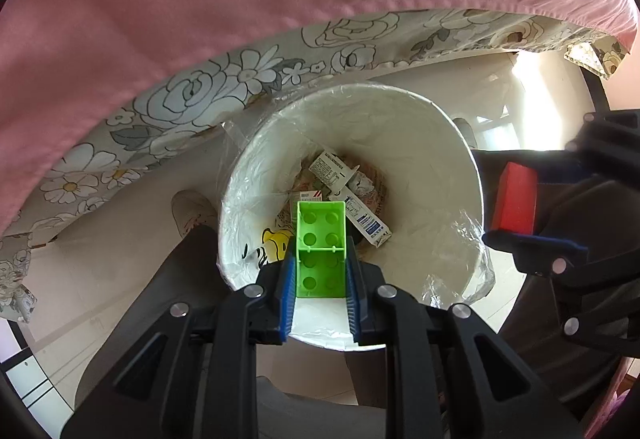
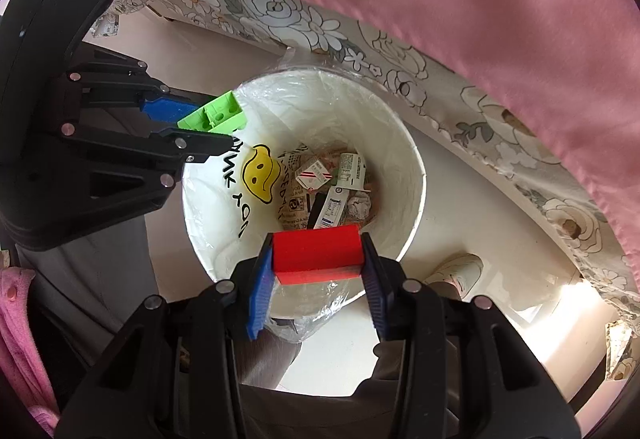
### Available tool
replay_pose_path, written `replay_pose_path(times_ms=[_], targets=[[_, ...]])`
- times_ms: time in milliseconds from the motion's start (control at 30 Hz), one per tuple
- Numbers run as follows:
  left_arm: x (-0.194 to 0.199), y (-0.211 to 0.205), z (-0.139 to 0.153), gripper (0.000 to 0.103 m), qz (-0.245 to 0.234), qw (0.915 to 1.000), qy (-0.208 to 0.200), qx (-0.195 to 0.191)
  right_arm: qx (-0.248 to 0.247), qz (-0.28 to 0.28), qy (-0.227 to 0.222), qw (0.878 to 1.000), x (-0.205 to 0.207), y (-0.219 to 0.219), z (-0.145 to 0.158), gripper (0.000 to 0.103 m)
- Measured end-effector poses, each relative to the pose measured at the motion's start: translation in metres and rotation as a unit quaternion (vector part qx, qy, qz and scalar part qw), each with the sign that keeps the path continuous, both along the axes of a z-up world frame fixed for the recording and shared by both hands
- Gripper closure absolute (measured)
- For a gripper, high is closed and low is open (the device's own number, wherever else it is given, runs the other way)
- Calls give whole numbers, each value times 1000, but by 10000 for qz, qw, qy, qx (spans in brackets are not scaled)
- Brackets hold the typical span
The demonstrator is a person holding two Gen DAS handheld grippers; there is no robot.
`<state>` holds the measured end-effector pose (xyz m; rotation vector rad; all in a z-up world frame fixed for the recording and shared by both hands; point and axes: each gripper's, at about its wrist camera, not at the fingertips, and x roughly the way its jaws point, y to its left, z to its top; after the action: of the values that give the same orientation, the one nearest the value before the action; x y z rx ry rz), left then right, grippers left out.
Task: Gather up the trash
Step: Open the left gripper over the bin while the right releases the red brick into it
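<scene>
Over the lined white bin (image 2: 404, 143), the left gripper (image 1: 320, 271) had its jaws clamped on a green brick (image 1: 321, 247) whose lower end they hid, and the right gripper (image 2: 318, 259) pinched a red block (image 2: 317, 250) above half-buried cartons (image 2: 320, 175).

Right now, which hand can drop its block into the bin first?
Probably the left. The left gripper holds its green plastic building block out over the white round trash bin's opening. The right gripper holds its red rectangular block over the near rim.
</scene>
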<state>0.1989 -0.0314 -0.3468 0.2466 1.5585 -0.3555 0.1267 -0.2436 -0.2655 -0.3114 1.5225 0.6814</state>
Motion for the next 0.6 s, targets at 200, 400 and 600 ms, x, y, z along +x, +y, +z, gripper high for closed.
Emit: replay_pose_path(times_ms=[200,400,600], targets=[[0,2,-33,80,281,9987,431,-22,8,-180,312,9994,-1,5,-31,61],[3,7,-58,79,588,9948,815,-145,36,-375,638,9973,2,10,-53,61],[7,9,-78,79,792,9909,1082,-151,-17,-444,823,9956,4,19,-72,61]])
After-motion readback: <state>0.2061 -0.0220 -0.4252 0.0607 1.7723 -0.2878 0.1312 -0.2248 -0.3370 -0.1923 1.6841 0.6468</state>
